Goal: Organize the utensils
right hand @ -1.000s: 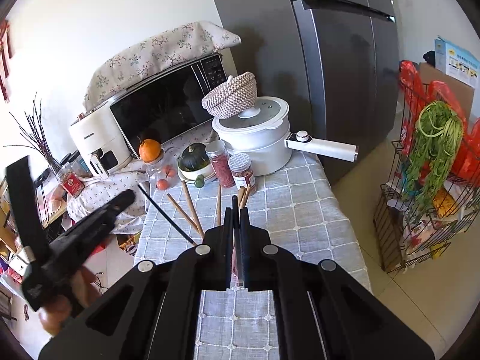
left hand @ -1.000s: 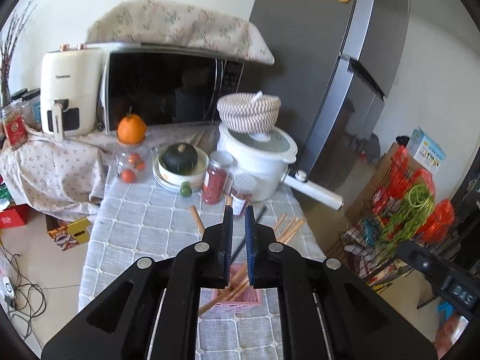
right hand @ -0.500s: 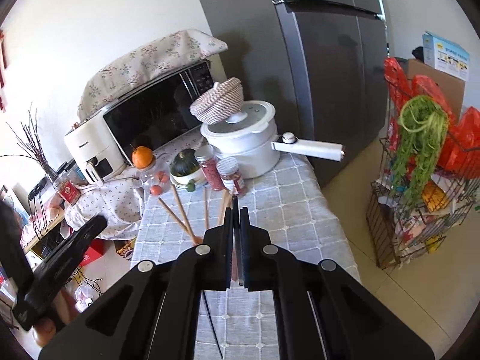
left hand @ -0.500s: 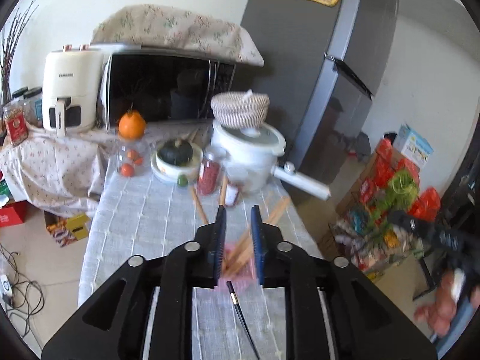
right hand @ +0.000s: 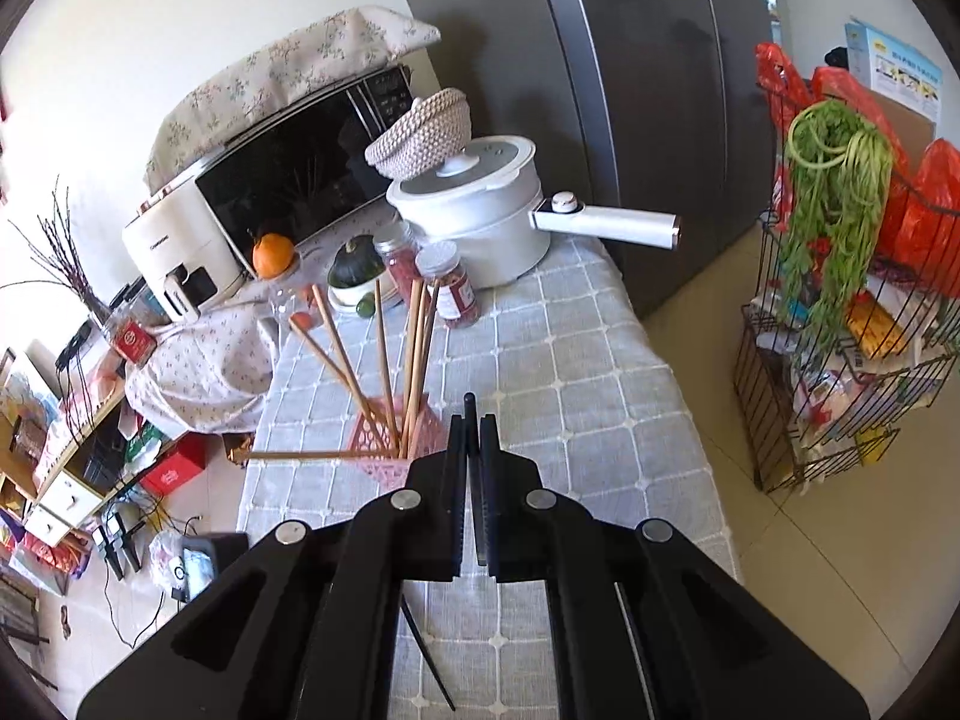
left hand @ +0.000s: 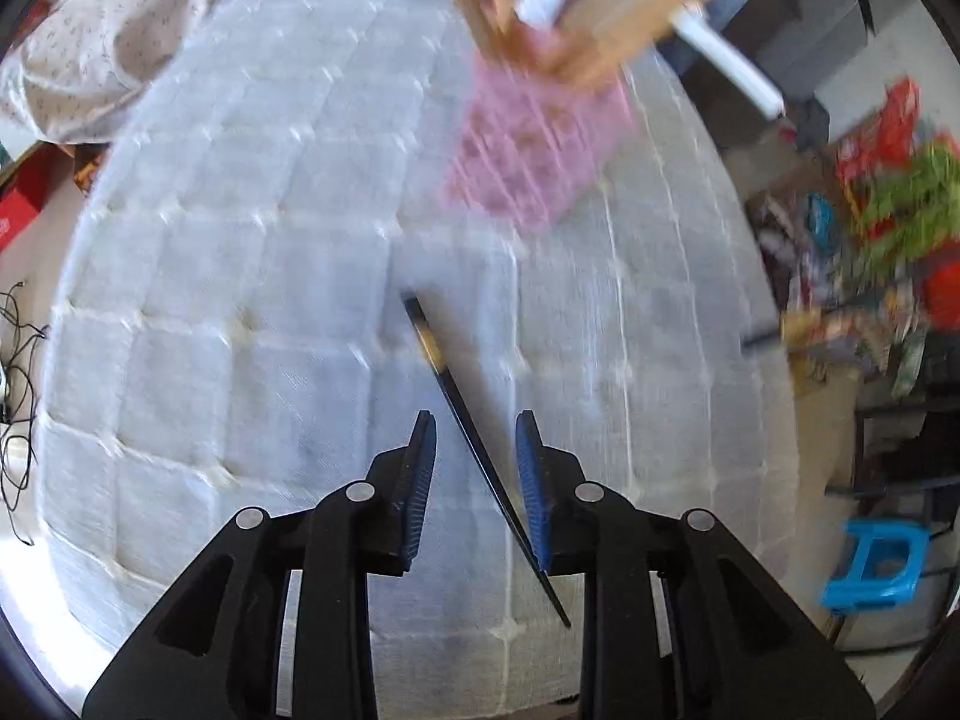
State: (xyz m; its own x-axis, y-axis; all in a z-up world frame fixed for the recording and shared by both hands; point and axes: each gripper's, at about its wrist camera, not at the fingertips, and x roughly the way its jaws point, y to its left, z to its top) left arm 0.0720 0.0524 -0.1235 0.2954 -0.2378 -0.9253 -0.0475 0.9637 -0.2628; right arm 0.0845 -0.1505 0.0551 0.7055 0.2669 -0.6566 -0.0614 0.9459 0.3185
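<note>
Left tool (left hand: 474, 468) has dropped toward the desk (left hand: 240, 300), jaws opening around the loose black chopstick (left hand: 462, 414), not gripped yet. Right tool (right hand: 474, 450) stays clenched on another black chopstick (right hand: 470, 414), near pink holder (right hand: 384, 450).

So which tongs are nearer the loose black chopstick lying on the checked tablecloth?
Left. The left tongs are opening astride the black chopstick, pads not pressing it. The right tongs are shut on a dark stick, pointing over the pink lattice holder.
</note>
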